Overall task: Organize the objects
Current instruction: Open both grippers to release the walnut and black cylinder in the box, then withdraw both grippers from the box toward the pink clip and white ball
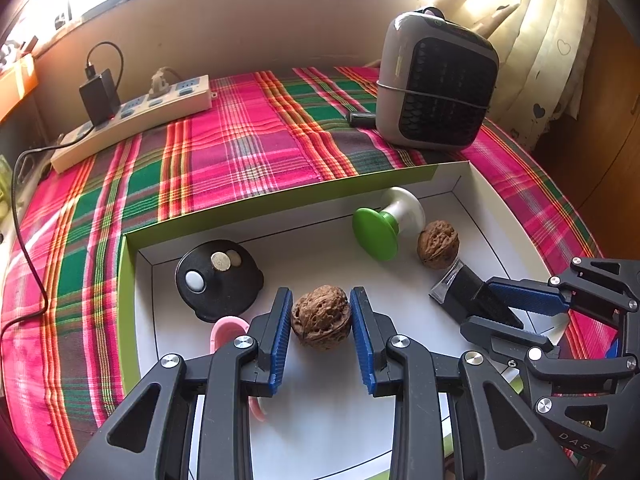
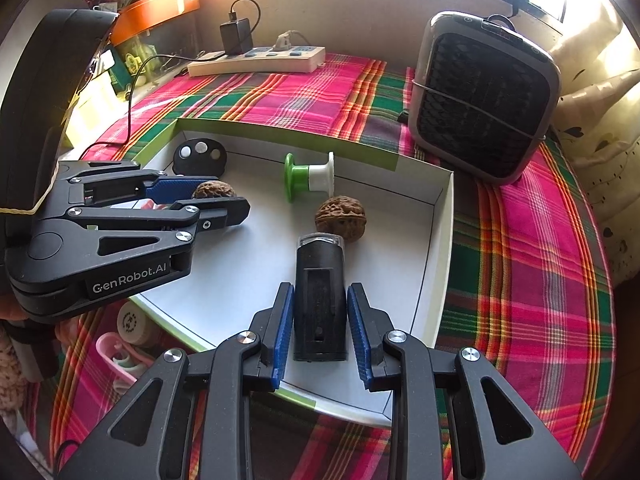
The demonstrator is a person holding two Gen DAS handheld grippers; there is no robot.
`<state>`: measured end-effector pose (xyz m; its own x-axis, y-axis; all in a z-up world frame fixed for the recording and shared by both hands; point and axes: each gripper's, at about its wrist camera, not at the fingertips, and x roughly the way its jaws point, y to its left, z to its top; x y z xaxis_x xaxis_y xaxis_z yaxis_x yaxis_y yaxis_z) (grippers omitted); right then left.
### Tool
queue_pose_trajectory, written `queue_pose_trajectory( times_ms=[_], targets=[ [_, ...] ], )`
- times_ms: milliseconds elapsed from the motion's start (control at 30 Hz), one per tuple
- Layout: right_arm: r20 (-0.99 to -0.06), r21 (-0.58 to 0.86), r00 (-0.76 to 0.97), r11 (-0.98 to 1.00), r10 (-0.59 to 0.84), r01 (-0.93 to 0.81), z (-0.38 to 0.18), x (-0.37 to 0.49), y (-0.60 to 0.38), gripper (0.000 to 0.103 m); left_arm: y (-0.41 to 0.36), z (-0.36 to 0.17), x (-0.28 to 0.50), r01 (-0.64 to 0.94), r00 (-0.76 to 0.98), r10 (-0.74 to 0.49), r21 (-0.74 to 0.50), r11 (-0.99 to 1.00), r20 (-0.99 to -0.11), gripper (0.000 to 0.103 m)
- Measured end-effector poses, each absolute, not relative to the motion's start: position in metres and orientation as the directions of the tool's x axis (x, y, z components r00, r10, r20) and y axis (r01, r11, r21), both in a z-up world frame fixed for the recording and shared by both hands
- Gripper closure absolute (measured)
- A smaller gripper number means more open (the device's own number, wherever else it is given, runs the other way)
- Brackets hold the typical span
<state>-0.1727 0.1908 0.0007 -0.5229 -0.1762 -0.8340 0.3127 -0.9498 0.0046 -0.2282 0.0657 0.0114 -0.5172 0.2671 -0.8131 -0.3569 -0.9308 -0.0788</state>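
A white shallow box with green outer walls (image 1: pixel 280 200) lies on a plaid cloth. My left gripper (image 1: pixel 321 292) is shut on a brown walnut (image 1: pixel 320 316) just over the box floor; the right wrist view shows the same gripper (image 2: pixel 224 198) and walnut (image 2: pixel 214 189) at the left. My right gripper (image 2: pixel 320 286) is shut on a black cylindrical device with a clear tip (image 2: pixel 318 264), its tip pointing at a second walnut (image 2: pixel 340 218). Inside the box also lie a green-and-white spool (image 1: pixel 386 224) and a black round disc with small buttons (image 1: pixel 218 280).
A grey fan heater (image 1: pixel 436 80) stands behind the box at the right. A white power strip (image 1: pixel 136 116) with a black charger lies at the back left, its cable trailing along the cloth's left edge. A pink plastic item (image 2: pixel 116 354) sits outside the box's near-left corner.
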Motion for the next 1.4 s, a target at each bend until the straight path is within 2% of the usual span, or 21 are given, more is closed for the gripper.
queue_pose_trajectory(
  times_ms=[533, 633, 1400],
  targets=[
    [-0.833, 0.009, -0.527, -0.955, -0.171, 0.296, 0.002, -0.169, 0.192, 0.074, 0.063, 0.017, -0.221, -0.357, -0.524, 0.279, -0.090, -0.930, -0.805, 0.067],
    [-0.828, 0.015, -0.533, -0.958, -0.172, 0.287, 0.004, -0.165, 0.193, 0.069, 0.062, 0.023, -0.215, -0.357, -0.538, 0.278, -0.083, -0.930, -0.796, 0.067],
    [-0.766, 0.010, -0.618, -0.964, -0.177, 0.264, 0.028, -0.120, 0.191, 0.058, 0.043, 0.061, -0.158, -0.334, -0.618, 0.286, -0.085, -0.939, -0.732, 0.066]
  ],
)
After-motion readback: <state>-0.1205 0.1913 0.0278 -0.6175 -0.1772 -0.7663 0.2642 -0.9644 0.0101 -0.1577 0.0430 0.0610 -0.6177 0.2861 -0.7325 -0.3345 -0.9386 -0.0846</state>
